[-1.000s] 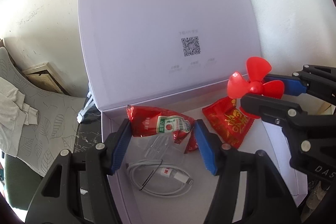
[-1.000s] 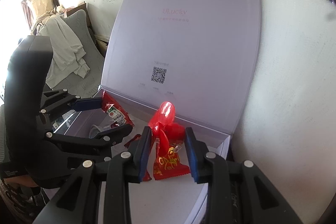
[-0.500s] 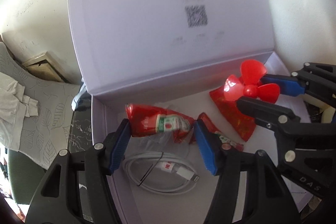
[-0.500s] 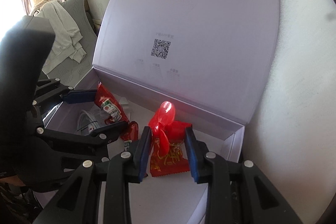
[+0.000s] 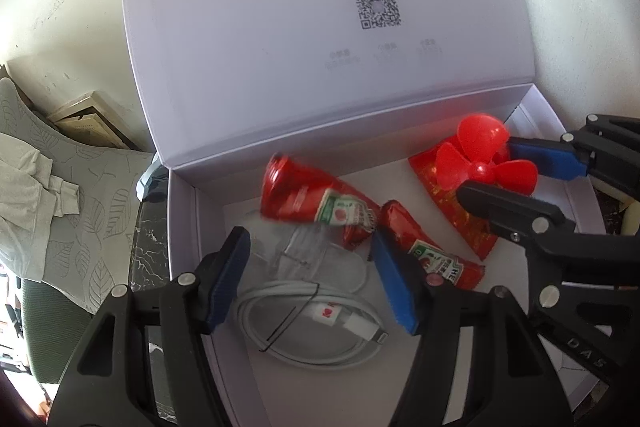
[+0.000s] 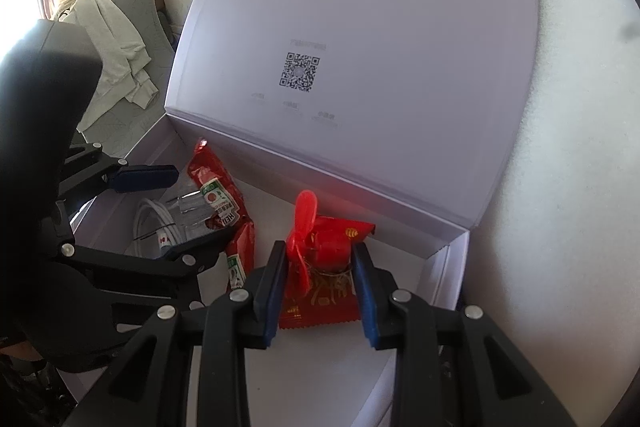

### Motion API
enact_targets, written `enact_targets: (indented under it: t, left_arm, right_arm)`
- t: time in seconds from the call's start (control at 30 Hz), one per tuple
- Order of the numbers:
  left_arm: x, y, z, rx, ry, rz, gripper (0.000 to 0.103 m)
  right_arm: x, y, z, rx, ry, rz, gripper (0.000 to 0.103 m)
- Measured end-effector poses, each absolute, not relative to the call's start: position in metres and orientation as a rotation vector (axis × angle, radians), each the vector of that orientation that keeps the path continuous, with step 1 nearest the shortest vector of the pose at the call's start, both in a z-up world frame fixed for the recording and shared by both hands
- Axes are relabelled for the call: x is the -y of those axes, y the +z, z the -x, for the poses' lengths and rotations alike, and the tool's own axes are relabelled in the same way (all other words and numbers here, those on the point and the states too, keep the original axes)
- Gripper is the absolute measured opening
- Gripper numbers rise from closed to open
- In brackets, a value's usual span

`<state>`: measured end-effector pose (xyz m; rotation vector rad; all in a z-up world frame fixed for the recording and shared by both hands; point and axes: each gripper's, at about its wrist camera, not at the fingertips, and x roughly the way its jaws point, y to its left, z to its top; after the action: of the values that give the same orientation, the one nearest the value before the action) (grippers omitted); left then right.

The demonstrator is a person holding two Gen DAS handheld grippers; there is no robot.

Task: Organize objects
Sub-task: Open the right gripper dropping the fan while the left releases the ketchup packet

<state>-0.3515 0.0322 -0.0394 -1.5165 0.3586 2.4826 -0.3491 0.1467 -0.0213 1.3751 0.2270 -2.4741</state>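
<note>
Over the open white cardboard gift box, near its right wall, the right gripper clasps a small red plastic three-blade propeller above a flat red foil snack packet lying on the box floor. At the left side of the box, the left gripper hangs with its blue pads spread and nothing between them, over a clear plastic bag and a coiled white charging cable. One red ketchup sachet sits just ahead of its fingertips, blurred and possibly in mid-drop; a second red ketchup sachet lies beside it toward the box's middle. The propeller looks featherlight and stiff, its thin blades liable to bend or snap, so the hub is the safer place to pinch. The sachets appear soft, slick and liquid-filled, best taken by a crimped end with light pressure. The upright lid stands along the box's far edge.
</note>
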Motion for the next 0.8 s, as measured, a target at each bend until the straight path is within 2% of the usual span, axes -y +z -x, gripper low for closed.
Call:
enact_targets:
  t: [0.23, 0.5, 0.63, 0.8]
  left_arm:
    - [-0.032, -0.032, 0.340, -0.316, 2.500, 1.505, 0.062]
    - [-0.026, 0.000, 0.317, -0.290, 2.546, 1.429, 0.062]
    - [-0.035, 0.014, 0.301, -0.281, 2.573, 1.397, 0.062]
    - [-0.034, 0.028, 0.287, -0.265, 2.593, 1.369, 0.062]
  right_arm:
    - [-0.152, -0.015, 0.342, -0.208, -2.491, -1.378, 0.032]
    - [-0.161, 0.008, 0.328, -0.184, -2.531, -1.341, 0.033]
    - [-0.168, 0.024, 0.324, -0.185, -2.554, -1.305, 0.038]
    - [-0.176, 0.041, 0.308, -0.192, -2.568, -1.264, 0.040]
